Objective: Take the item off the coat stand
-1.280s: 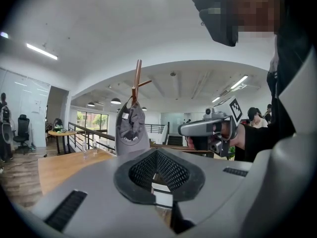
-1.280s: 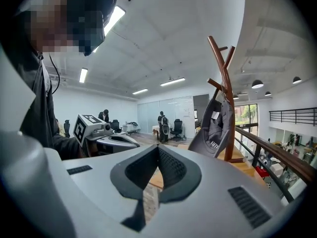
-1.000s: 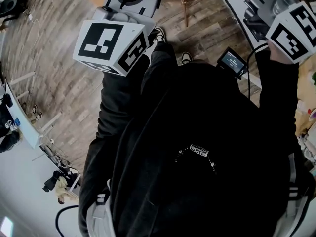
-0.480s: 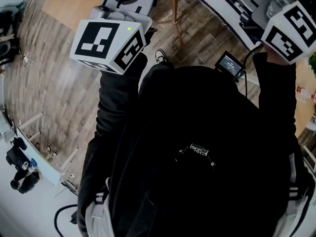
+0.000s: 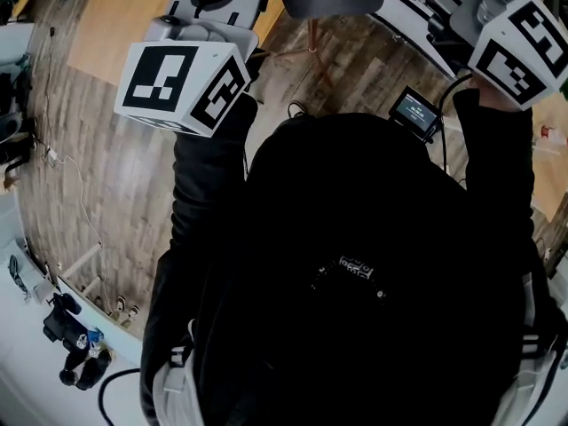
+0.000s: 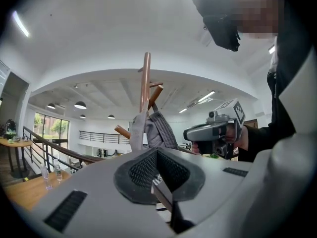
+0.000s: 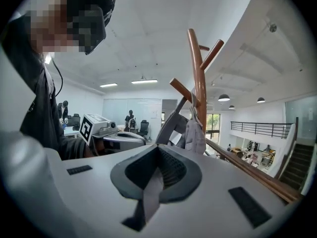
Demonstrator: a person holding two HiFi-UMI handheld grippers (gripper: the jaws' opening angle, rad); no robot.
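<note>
The grey item (image 6: pixel 154 130) hangs high on the coat stand (image 6: pixel 145 83), close against the pole among the upward-slanting pegs. Which peg carries it cannot be told. It is not yet touched. The left gripper (image 6: pixel 157 157) and the right gripper (image 7: pixel 158 155) are held about level in front of the stand, one to each side. On both, the jaws are pressed together with nothing between them.

The step in hand is judged to be the approach. For a sound grasp, the jaws should be opened before the cloth is reached. One gripper is best brought to the gathered fabric nearest the pole. The item should then be lifted up and outward along the peg's slant, not pulled straight back, so that the stand is not tipped. The hanging part can be gathered by the other gripper.
</note>
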